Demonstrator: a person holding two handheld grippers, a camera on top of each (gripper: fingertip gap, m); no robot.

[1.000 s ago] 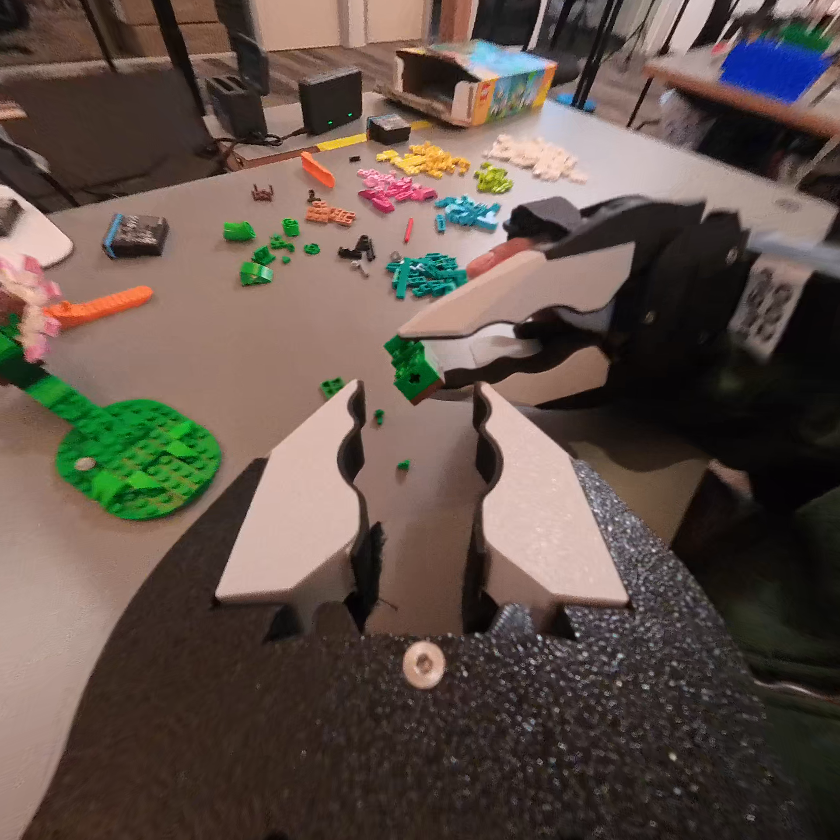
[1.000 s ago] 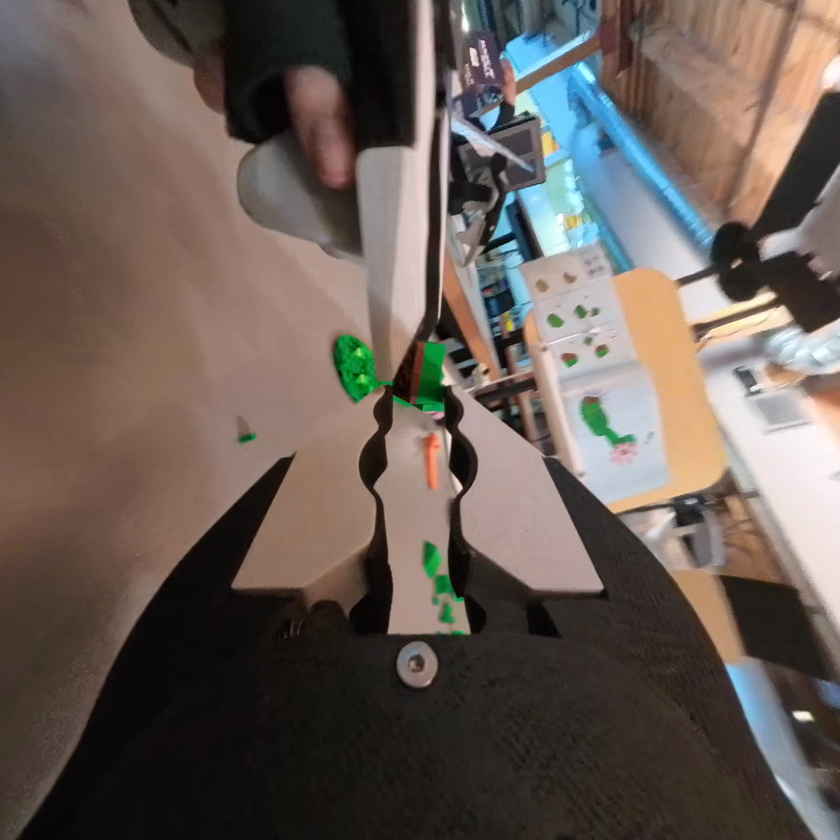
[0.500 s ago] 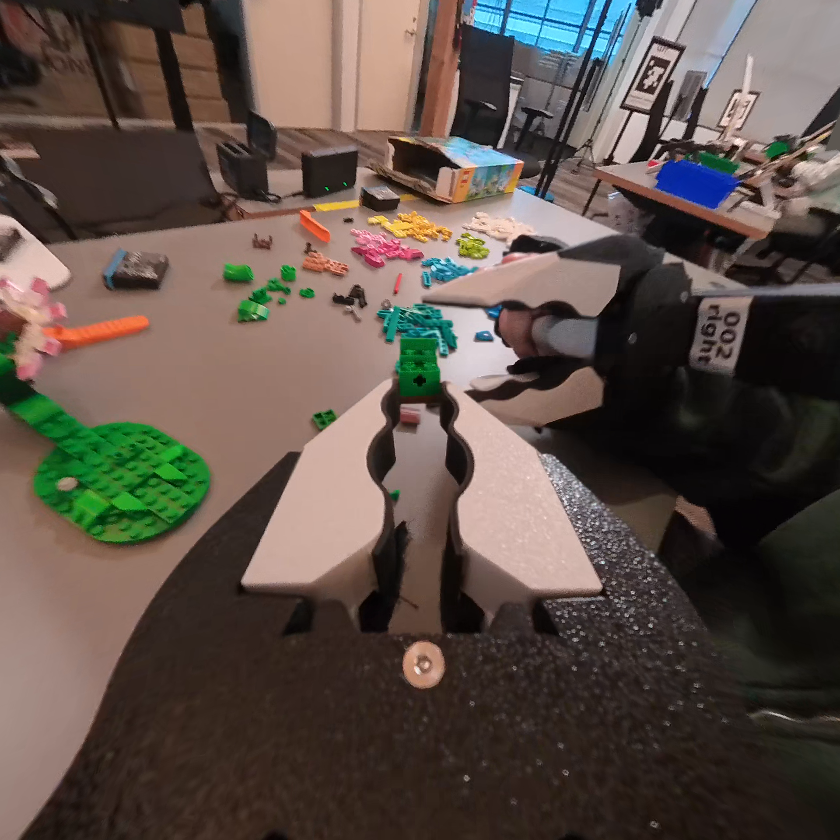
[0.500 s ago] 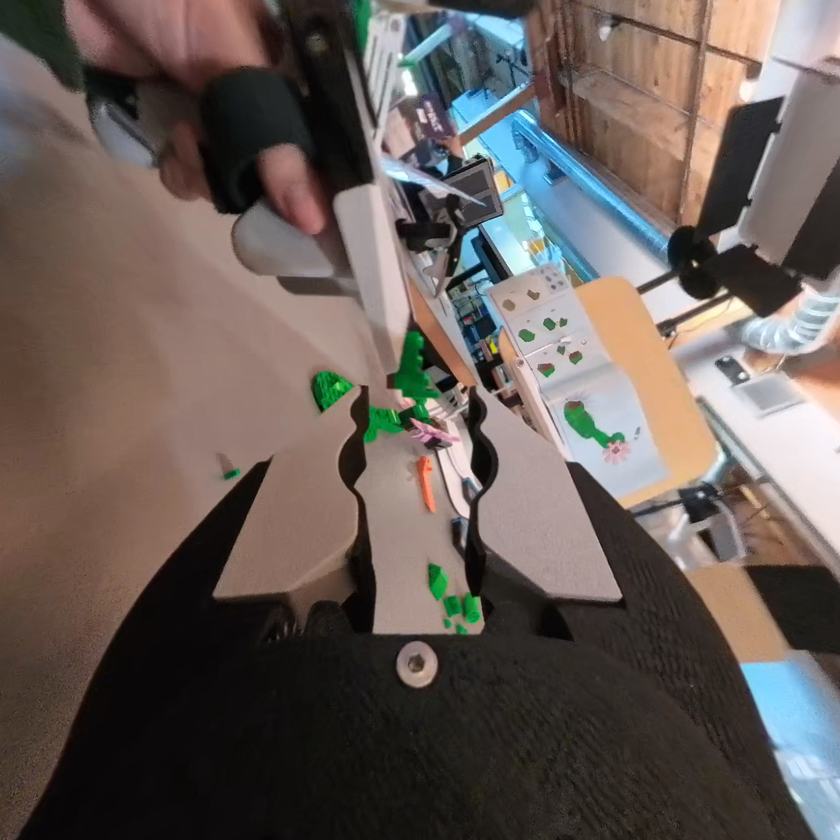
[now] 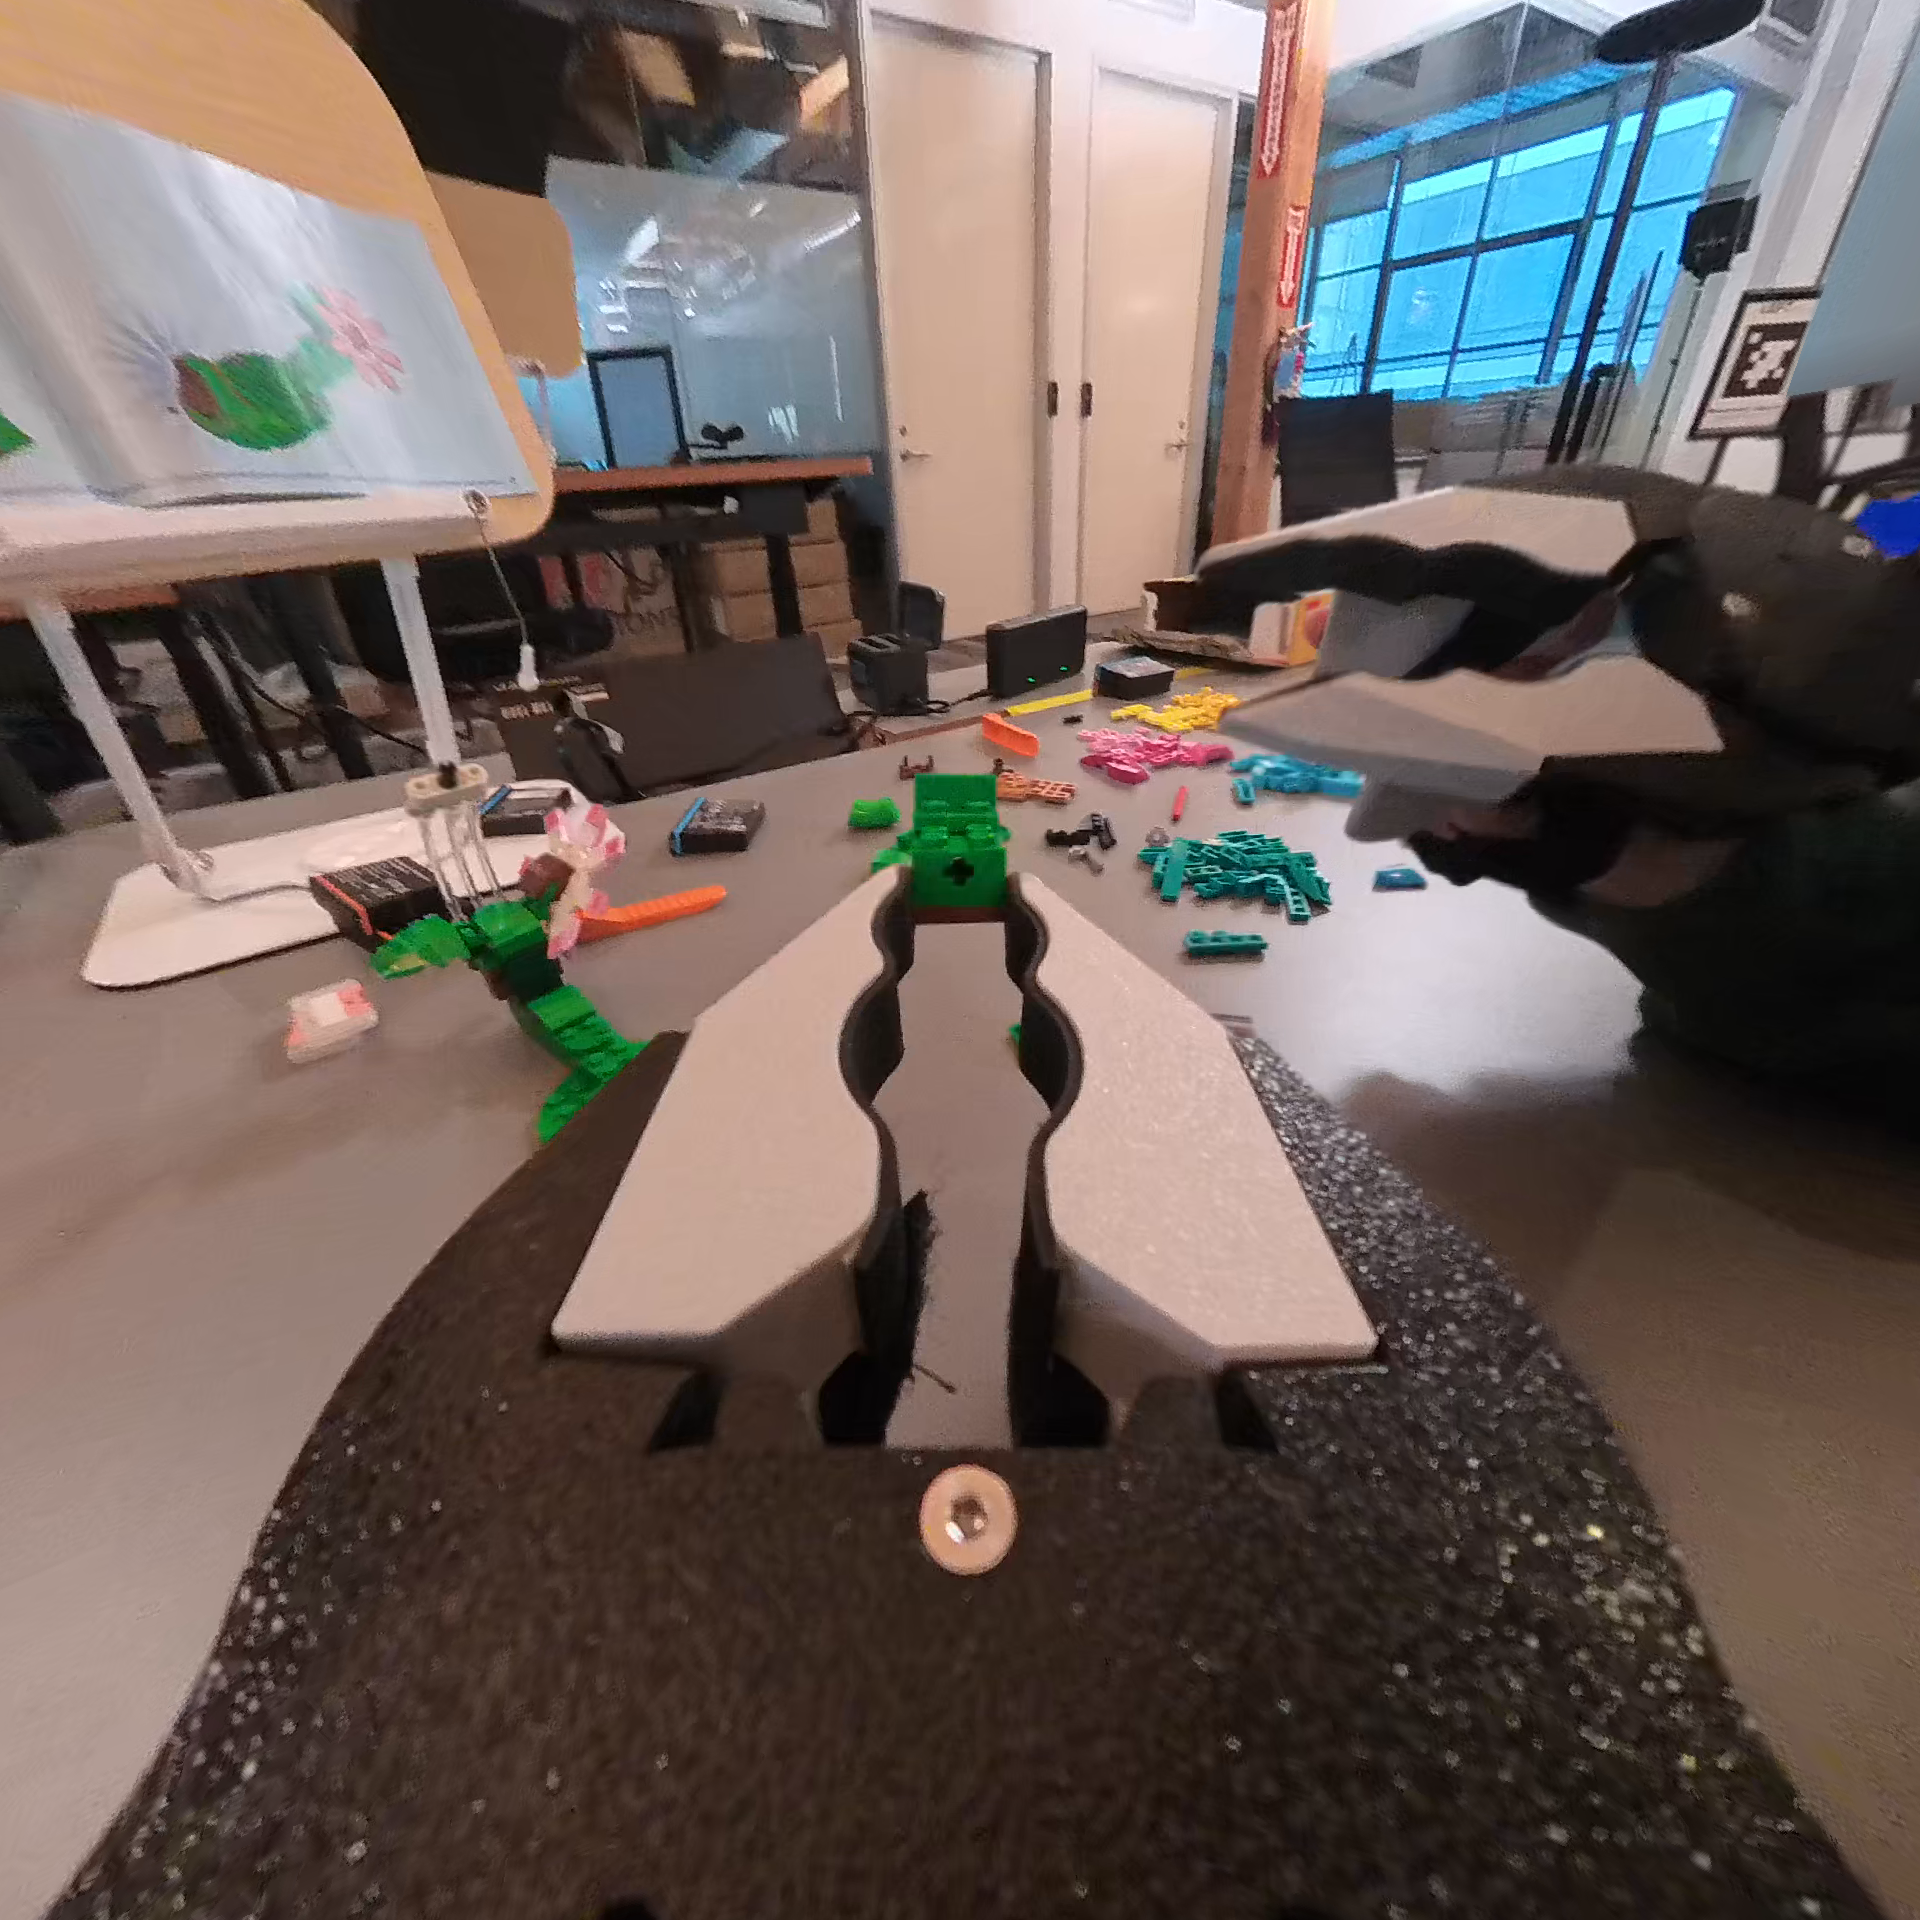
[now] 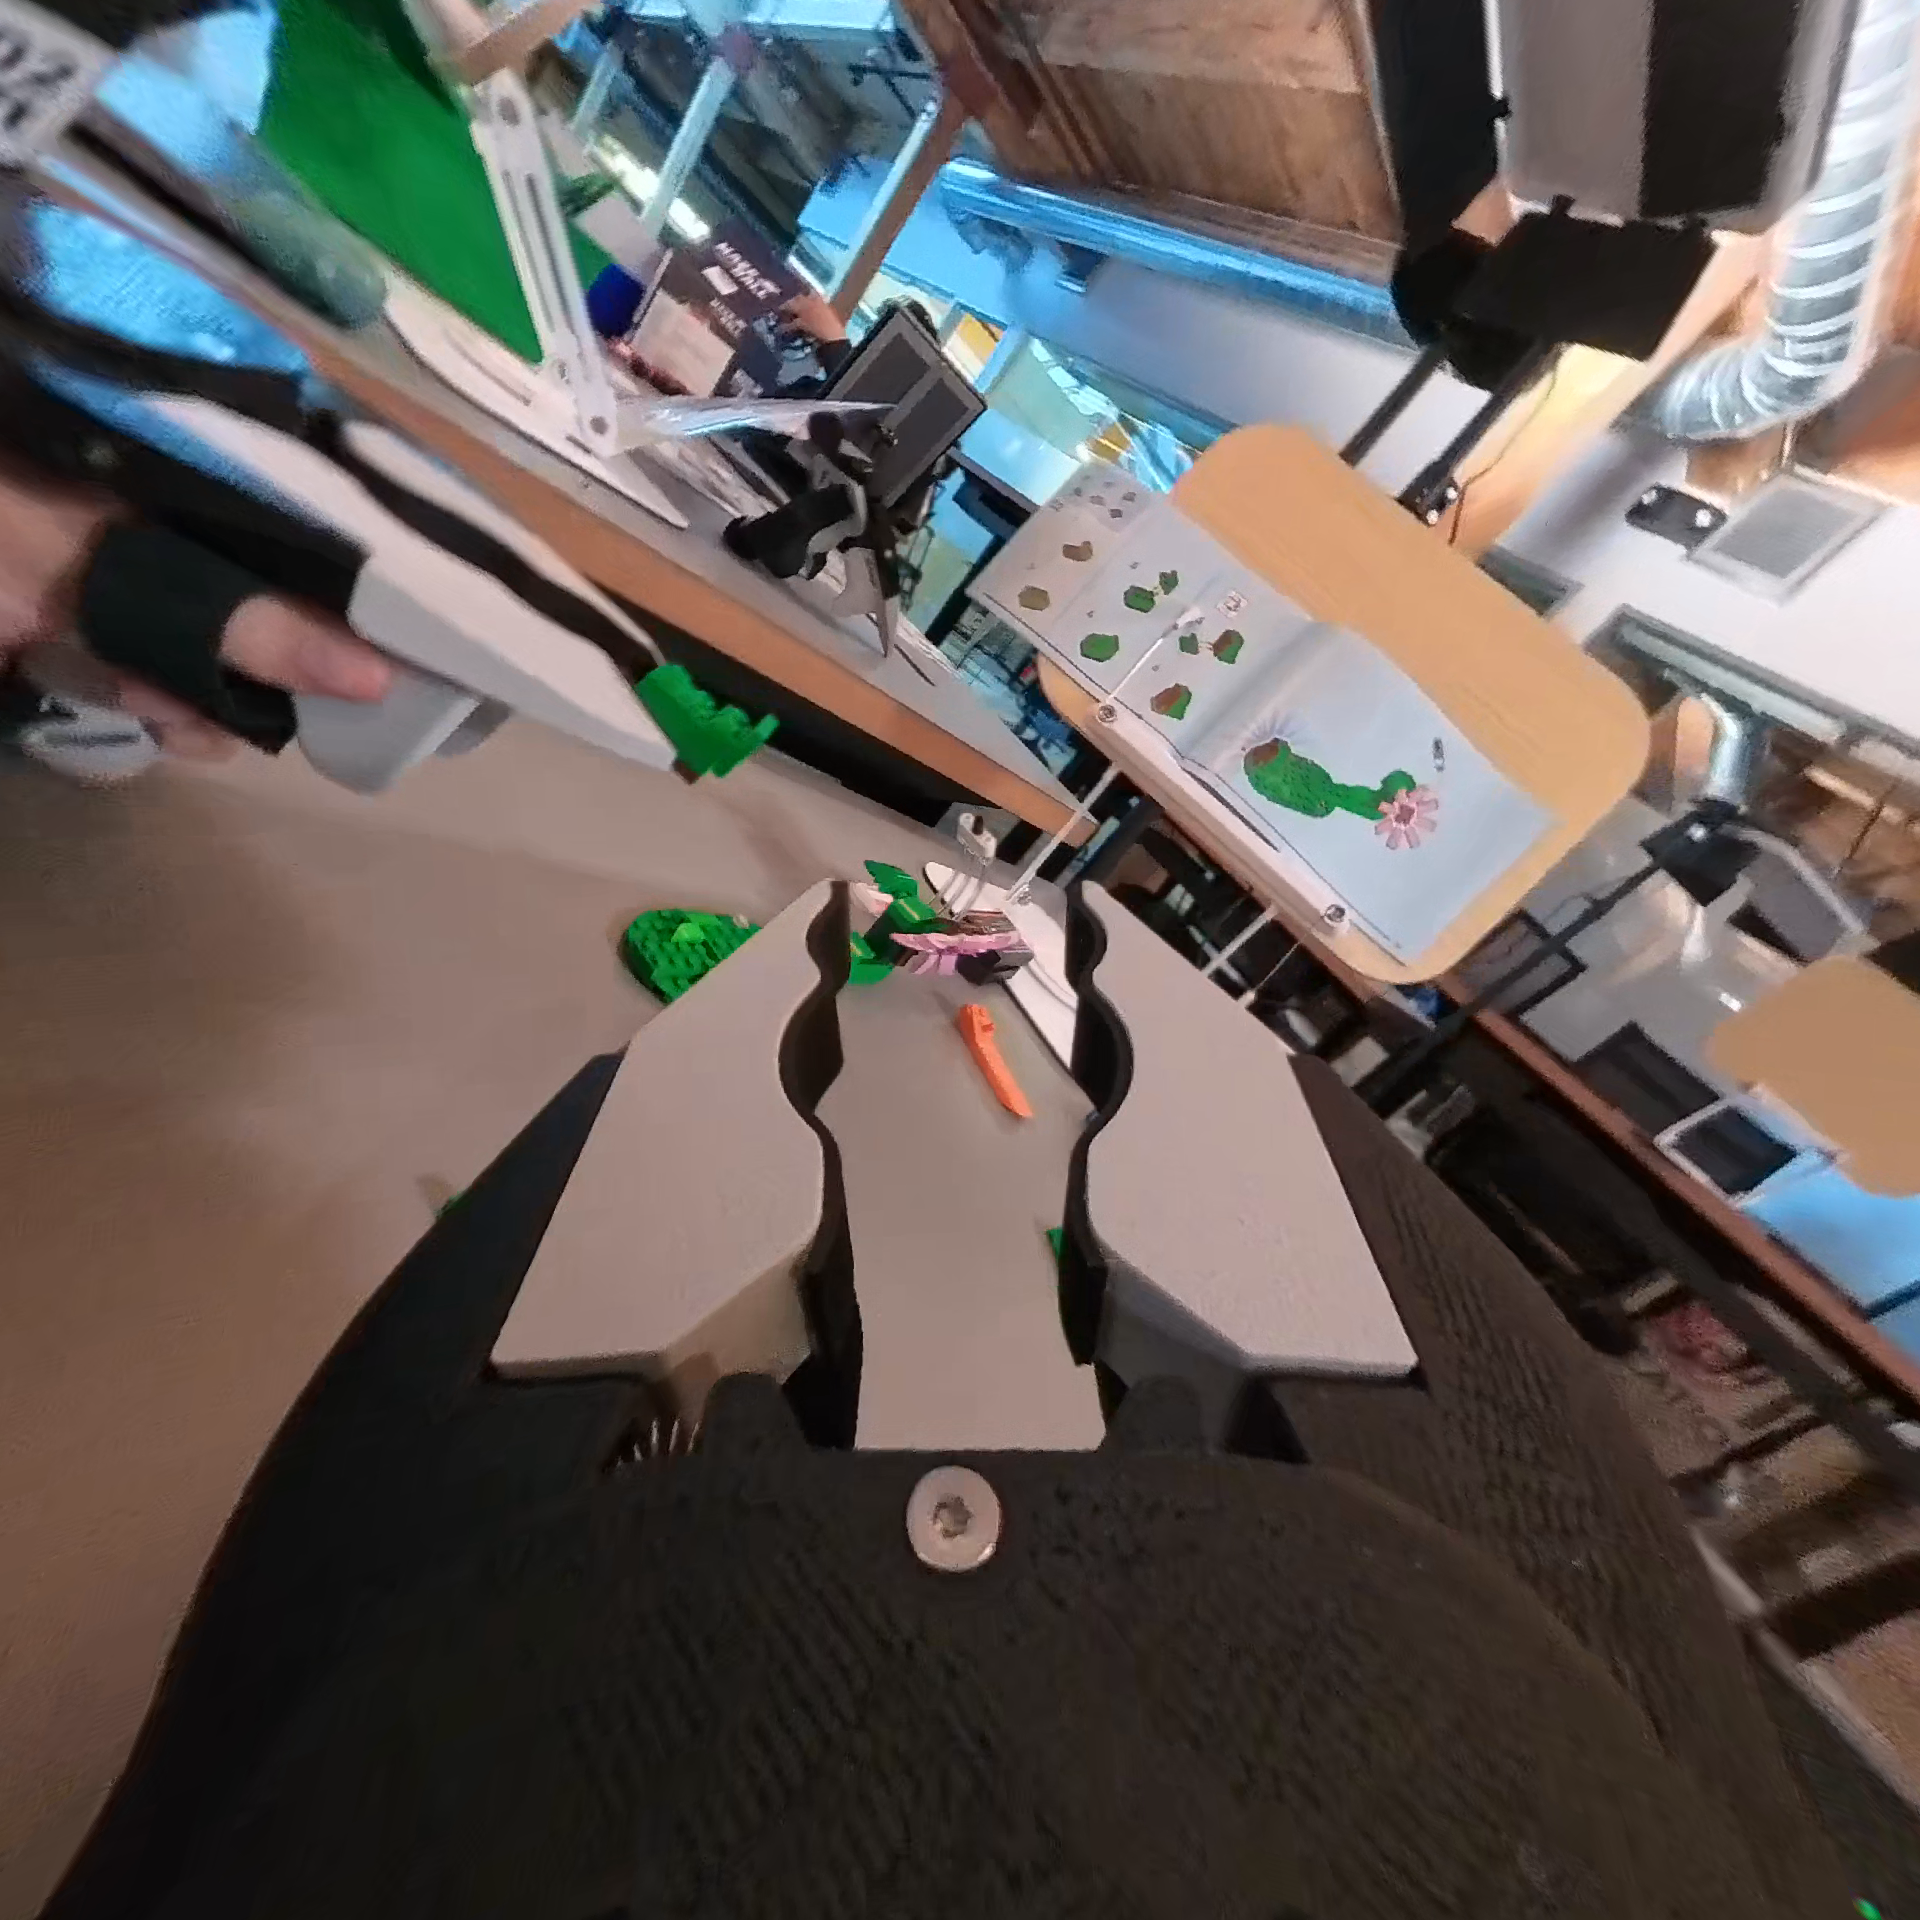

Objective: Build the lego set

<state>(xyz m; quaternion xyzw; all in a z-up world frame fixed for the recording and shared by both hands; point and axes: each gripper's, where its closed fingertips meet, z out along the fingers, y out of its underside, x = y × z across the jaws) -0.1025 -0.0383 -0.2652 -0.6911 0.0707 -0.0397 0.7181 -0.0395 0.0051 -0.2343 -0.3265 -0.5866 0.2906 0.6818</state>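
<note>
Pinching a small green lego block (image 5: 958, 868) at frame centre between left gripper (image 5: 958, 902) tips, right gripper (image 6: 951, 935) parted and empty; light, stiff, easily popped apart, best held by flat sides.

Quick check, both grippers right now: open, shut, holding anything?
Left gripper: shut on the green brick assembly, pinched at its fingertips.
Right gripper: open, nothing between its fingers.
</note>
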